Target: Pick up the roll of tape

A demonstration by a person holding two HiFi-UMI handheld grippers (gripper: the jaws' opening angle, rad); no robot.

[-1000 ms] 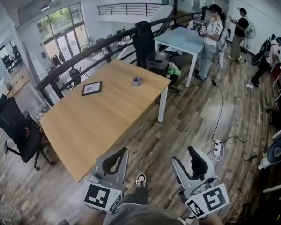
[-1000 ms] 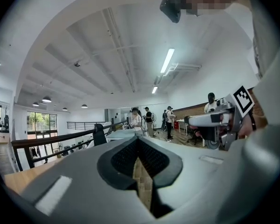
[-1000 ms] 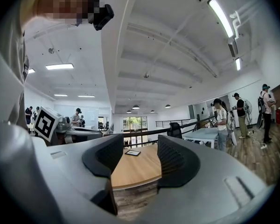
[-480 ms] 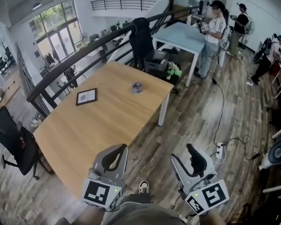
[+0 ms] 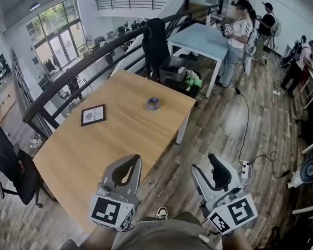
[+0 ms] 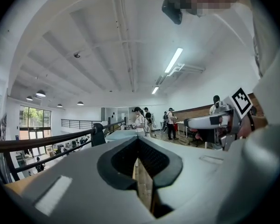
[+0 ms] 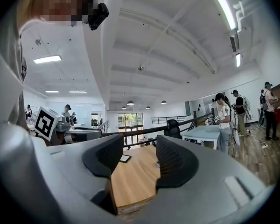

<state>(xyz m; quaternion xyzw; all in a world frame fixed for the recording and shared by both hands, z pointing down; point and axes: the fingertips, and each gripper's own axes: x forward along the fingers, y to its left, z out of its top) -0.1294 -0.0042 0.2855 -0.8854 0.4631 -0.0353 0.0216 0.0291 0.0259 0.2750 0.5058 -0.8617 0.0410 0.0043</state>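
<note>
The roll of tape, a small greyish ring, lies flat on the smooth wooden table at upper middle of the head view, well apart from both grippers; I'd call this the approach. The left gripper is clenched on nothing and the right gripper is parted and empty, so next comes a long reach to straddle the ring.

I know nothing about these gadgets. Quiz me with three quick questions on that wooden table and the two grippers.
1. True or false: the roll of tape lies on the wooden table, and neither gripper touches it.
2. Of the left gripper and the right gripper, which has its jaws apart? A) left B) right C) both
3. Fill in: in the head view, the dark-framed flat thing lies to the tape's ____.
Key: 1 true; 2 B; 3 left.
</note>
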